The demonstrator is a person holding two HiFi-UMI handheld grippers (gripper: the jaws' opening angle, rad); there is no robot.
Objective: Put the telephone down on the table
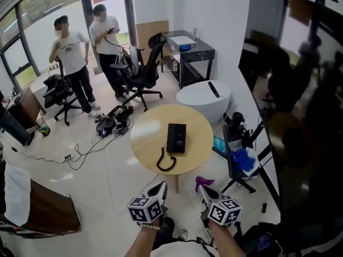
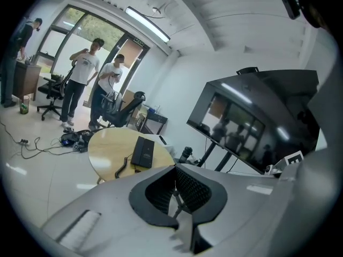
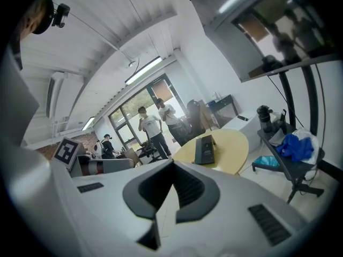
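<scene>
L gripper point(image 2: 175, 168): jaws are seen shut, pads met tip to tip, nothing held btwn them. R gripper point(image 3: 172, 163): jaws are likewise seen closed at the tips, nothing gripped. In the head view both grippers are held low at the near edge, side by side, marker cubes up, pointed toward the table.

The telephone point(image 1: 176, 137) is found lying flat on the round wooden table point(image 1: 146, 131), a bit right of centre, well apart from both grippers and on their far side. A curved black piece point(image 1: 165, 160) is seen running from the tel.'s near-left corner to the table's near edge; cord or handset can't be told.

A purple item point(image 1: 203, 182) is seen on the floor just near-right of the table, btwn it and the R gripper. A blue cloth point(image 1: 244, 159) is draped on a black stand right of the table. A white round seat point(image 1: 199, 99) is placed far-right of the table, w/ a slim black item point(image 1: 214, 89) on top. A large dark screen point(image 1: 289, 90) is set along the right. Far left, two people point(image 1: 69, 63) are seen standing by the windows, w/ a black office chair point(image 1: 142, 71) and floor cables point(image 1: 110, 125) near them.
</scene>
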